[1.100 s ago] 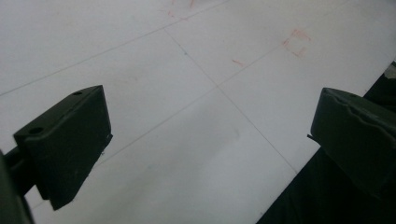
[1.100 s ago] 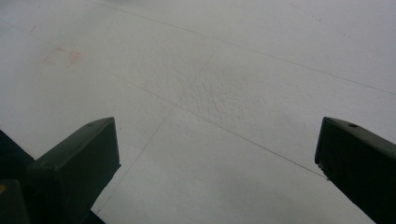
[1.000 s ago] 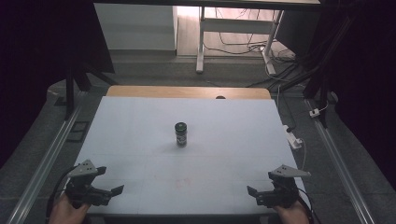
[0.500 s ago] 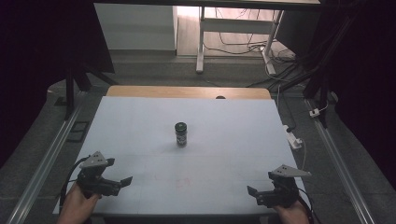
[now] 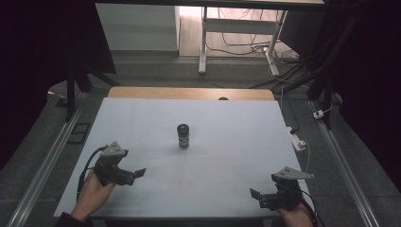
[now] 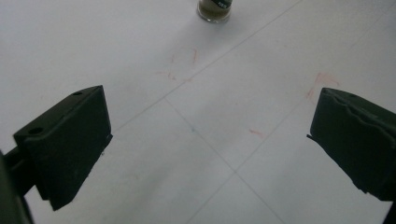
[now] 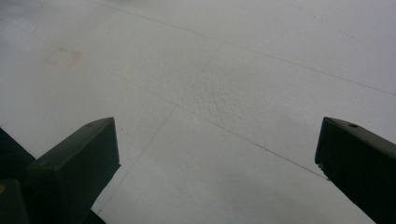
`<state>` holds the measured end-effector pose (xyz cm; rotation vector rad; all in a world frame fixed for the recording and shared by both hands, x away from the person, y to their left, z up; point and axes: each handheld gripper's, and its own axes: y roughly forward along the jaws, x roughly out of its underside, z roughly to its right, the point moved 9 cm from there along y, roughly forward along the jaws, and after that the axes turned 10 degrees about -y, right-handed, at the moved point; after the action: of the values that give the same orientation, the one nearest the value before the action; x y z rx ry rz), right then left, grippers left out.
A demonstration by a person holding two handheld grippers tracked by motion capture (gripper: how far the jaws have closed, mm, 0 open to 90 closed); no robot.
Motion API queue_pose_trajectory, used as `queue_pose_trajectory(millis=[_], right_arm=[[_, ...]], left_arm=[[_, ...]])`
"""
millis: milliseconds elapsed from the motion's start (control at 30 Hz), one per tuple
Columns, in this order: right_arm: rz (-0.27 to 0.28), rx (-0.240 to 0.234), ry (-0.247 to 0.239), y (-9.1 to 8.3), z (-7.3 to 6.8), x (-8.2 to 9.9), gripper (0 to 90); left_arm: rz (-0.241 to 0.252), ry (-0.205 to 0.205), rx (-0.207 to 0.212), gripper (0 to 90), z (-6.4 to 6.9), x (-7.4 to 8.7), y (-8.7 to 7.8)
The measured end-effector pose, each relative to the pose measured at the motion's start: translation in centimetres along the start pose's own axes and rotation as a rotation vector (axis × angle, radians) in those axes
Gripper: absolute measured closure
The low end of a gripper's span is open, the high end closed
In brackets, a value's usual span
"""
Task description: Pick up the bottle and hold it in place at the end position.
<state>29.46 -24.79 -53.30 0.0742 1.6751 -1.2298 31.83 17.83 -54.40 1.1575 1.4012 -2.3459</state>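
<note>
A small dark jar (image 5: 183, 135) with a dark lid stands upright near the middle of the white table (image 5: 236, 123). Its base shows at the top of the left gripper view as the jar (image 6: 214, 9). My left gripper (image 5: 136, 173) is held over the front left of the table, open, its jaws pointing toward the middle with nothing between them. In the left gripper view the left gripper (image 6: 210, 144) has its jaws wide apart over bare table. My right gripper (image 5: 255, 195) rests at the front right edge, open and empty. The right gripper (image 7: 217, 163) looks along white surface.
Faint red marks (image 6: 322, 81) and thin seam lines cross the white top. A wooden strip (image 5: 189, 92) edges the far side. A white power strip (image 5: 297, 141) lies off the right edge. Metal rails (image 5: 52, 151) run along both sides; desk legs and cables stand beyond.
My left gripper has moved forward and to the right, from the front left corner toward the jar. The right gripper and the jar have stayed put.
</note>
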Motion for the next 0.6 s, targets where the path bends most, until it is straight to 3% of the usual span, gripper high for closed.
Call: queue_pose_trajectory(millis=[600], right_arm=[[-0.006,-0.004,-0.009,0.1,-0.1,0.0,0.0]], left_arm=[[-0.016,0.029,-0.009,0.0,0.2,-3.4,4.2]])
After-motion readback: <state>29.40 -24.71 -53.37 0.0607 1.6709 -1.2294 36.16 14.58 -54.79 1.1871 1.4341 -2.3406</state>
